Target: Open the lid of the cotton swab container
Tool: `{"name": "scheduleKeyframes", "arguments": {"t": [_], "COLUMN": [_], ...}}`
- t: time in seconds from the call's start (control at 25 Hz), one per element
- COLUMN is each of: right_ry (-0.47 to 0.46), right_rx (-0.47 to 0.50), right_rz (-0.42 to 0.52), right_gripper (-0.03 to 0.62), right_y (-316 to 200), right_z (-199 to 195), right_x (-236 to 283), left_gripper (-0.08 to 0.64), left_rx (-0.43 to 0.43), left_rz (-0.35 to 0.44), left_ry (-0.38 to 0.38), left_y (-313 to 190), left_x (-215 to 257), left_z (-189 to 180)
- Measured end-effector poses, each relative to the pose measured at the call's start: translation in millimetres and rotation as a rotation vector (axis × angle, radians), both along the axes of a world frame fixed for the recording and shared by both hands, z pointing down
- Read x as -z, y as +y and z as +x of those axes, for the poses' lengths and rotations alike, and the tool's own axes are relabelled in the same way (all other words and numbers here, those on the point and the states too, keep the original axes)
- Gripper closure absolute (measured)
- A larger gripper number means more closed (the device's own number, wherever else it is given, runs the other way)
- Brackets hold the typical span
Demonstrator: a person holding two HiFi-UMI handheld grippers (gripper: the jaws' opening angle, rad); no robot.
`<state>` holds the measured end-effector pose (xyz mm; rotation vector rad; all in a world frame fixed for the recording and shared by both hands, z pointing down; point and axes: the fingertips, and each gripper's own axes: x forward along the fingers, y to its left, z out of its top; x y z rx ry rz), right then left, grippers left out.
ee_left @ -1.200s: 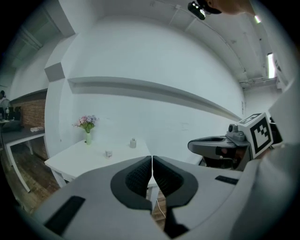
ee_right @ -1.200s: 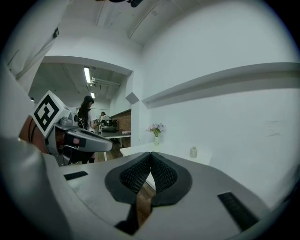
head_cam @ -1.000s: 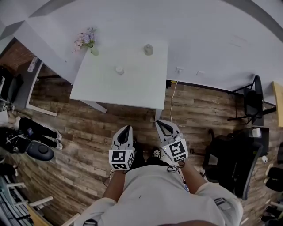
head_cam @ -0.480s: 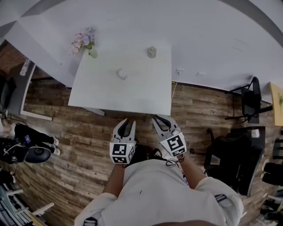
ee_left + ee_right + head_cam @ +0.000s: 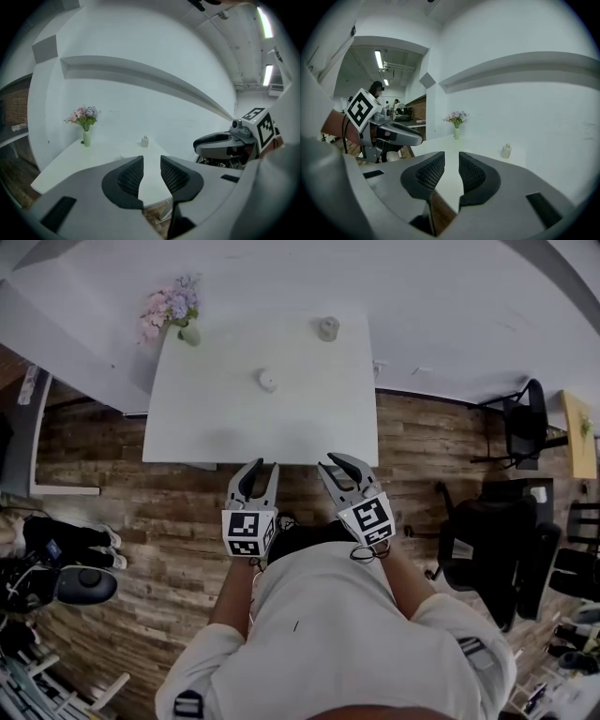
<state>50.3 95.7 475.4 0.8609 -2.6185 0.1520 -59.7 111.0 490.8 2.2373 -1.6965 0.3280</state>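
Both grippers hang short of the white rectangular desk (image 5: pixel 216 418), over the brown plank floor (image 5: pixel 141 512) at the desk's near edge. The left gripper (image 5: pixel 262 471) has its ribbed black fingers (image 5: pixel 127 174) part way apart and opening, with nothing between them but a view of the desktop. The right gripper (image 5: pixel 337 465) is the same, its fingers (image 5: pixel 473 174) a modest gap apart, opening and empty. The task's thing is well apart from both. A small round white tub (image 5: pixel 267 381) stands alone near the middle of the desk, and I take it for the cotton swab container, though it is too small here to make out a lid. A pale bottle-shaped jar (image 5: pixel 327 329) by the far edge and a vase of pink and lilac flowers (image 5: pixel 178 313) at the far left corner are the only other things there. Such a tub is likely light, hard plastic and smooth, so it may skid or tip under a one-sided push; better to pinch the body low with one gripper and gently take the lid by its rim with the other
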Motion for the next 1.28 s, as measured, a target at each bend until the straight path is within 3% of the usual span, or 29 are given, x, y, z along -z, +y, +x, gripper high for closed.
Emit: {"name": "scheduleKeyframes", "arguments": {"t": [0.36, 0.76, 1.04, 1.28], "right_ry": [0.048, 0.009, -0.003, 0.024], "right_rx": [0.006, 0.055, 0.122, 0.163], "right_rz": [-0.034, -0.042, -0.055, -0.127], "right_gripper": [0.512, 0.512, 0.506, 0.506], "right_y": [-31, -112, -180, -210], "right_z": [-31, -57, -67, -75], "right_x": [-18, -31, -49, -71], "left_gripper": [0.436, 0.430, 0.415, 0.383], "left_rx": [0.004, 0.038, 0.005, 0.017], "left_rz": [-0.083, -0.130, -0.265, -0.355], "left_ry": [0.039, -0.016, -0.112, -0.120], "left_y": [-16, -81, -149, -183], "left_x": [-37, -58, -114, -154], "left_z": [-26, -47, -47, -53]}}
